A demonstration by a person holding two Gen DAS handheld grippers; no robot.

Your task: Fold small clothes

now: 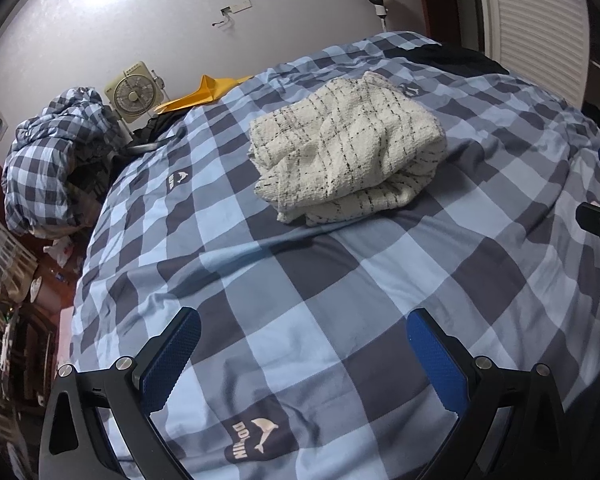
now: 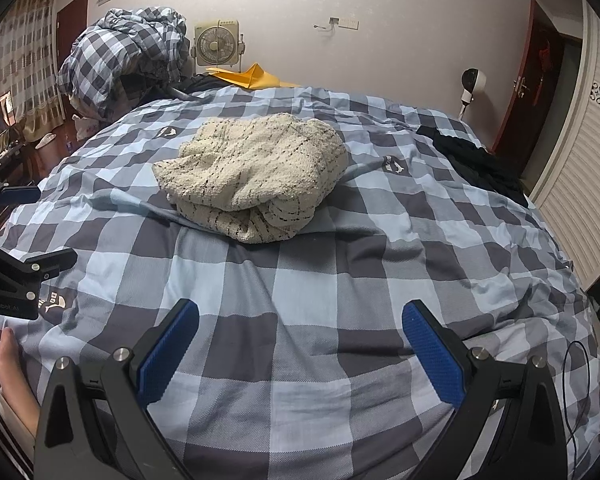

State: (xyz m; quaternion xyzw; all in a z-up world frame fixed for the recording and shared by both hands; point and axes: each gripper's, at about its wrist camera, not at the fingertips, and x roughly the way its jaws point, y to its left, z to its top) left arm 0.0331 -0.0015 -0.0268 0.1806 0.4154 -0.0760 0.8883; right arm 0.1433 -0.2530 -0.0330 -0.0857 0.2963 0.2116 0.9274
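A cream knitted garment with thin black lines (image 1: 346, 148) lies in a loosely folded bundle on the blue-and-grey checked bed cover (image 1: 300, 300). It also shows in the right wrist view (image 2: 256, 176). My left gripper (image 1: 304, 344) is open and empty, well short of the garment, above the cover. My right gripper (image 2: 300, 336) is open and empty, also short of the garment. The left gripper shows at the left edge of the right wrist view (image 2: 16, 240).
A black garment (image 2: 480, 164) lies at the bed's far right. A bundled checked quilt (image 2: 128, 52), a small fan (image 2: 218, 46) and a yellow paper item (image 2: 256, 76) stand behind the bed. A white louvred wardrobe (image 2: 580, 160) is at right.
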